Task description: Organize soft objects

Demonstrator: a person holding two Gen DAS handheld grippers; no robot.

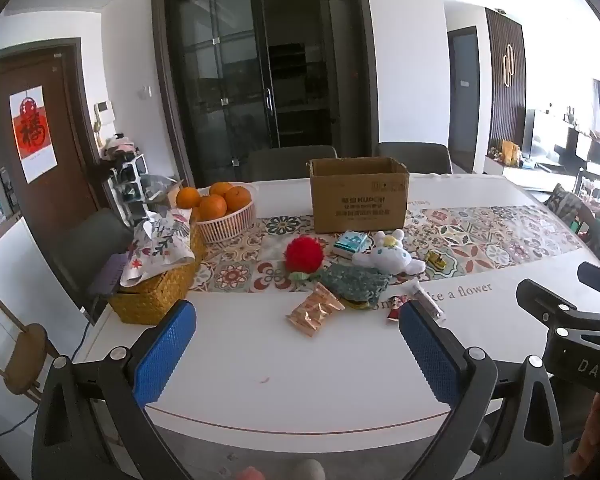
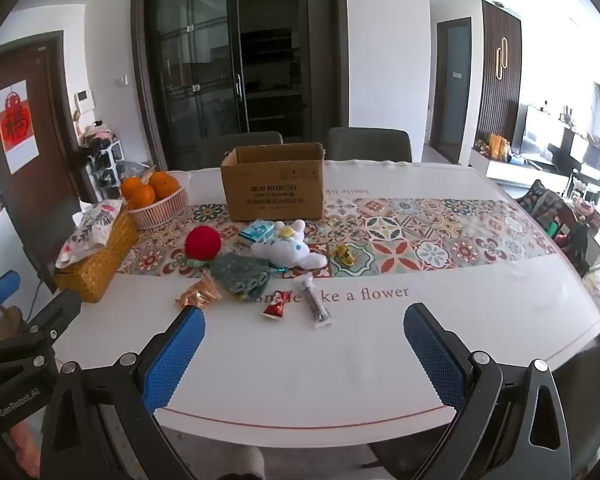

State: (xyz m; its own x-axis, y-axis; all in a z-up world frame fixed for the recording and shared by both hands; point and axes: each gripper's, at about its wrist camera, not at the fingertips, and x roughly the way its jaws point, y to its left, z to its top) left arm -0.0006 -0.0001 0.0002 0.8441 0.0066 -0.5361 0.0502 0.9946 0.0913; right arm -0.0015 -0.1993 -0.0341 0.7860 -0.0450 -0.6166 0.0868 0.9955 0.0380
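Note:
An open cardboard box (image 1: 358, 196) (image 2: 274, 184) stands on the patterned runner. In front of it lie a red fluffy plush (image 1: 304, 254) (image 2: 203, 243), a white bunny plush (image 1: 388, 256) (image 2: 286, 248), a green knitted pouch (image 1: 356, 282) (image 2: 242, 274) and a small blue tissue pack (image 1: 351, 243) (image 2: 260, 231). My left gripper (image 1: 296, 320) is open and empty above the table's near edge. My right gripper (image 2: 304, 322) is open and empty, also near the front edge, well short of the objects.
A white basket of oranges (image 1: 224, 210) (image 2: 156, 196) and a woven tissue basket (image 1: 160, 284) (image 2: 96, 256) stand at the left. A gold snack packet (image 1: 314, 312) (image 2: 199, 293), a red sachet (image 2: 276, 305), a tube (image 2: 316, 304) and a small gold toy (image 2: 344, 255) lie on the table (image 2: 420, 340).

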